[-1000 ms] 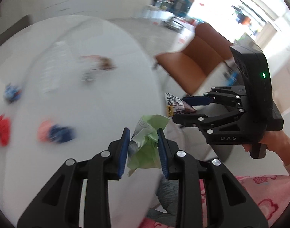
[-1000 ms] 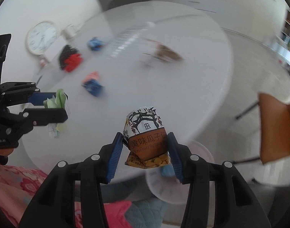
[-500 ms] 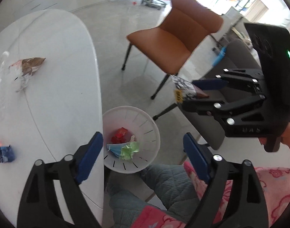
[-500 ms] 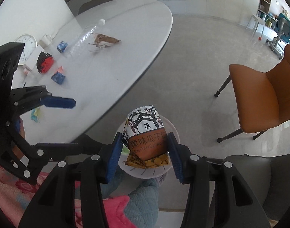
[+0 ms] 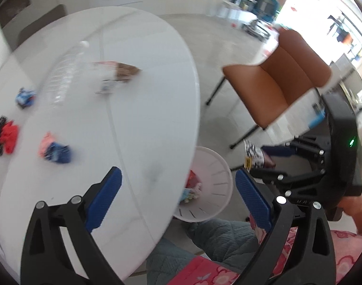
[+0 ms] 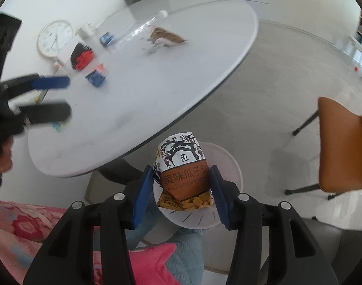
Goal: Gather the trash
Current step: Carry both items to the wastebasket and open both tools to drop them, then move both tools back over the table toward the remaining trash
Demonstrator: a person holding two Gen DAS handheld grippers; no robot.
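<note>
Blur smeared most of what lay on the white table (image 5: 138, 109): a clear bottle (image 5: 62, 76), a brown torn wrapper (image 6: 165, 38), a blue-and-pink crumpled scrap (image 5: 55, 150) and a red-and-black bundle (image 5: 4, 137) were all hard to read. The table edge cut off the near side of the white bin (image 5: 214, 190) on the floor, so I made out only a few coloured scraps (image 5: 191, 186) inside. My left gripper (image 5: 178, 190) stood over that table edge, its jaws opening wide with nothing between them. My right gripper (image 6: 179, 190) clasped the snack packet (image 6: 181, 168) by both sides directly above the bin's rim. Bare floor lay open between the table and the orange chair (image 5: 276, 80).
</note>
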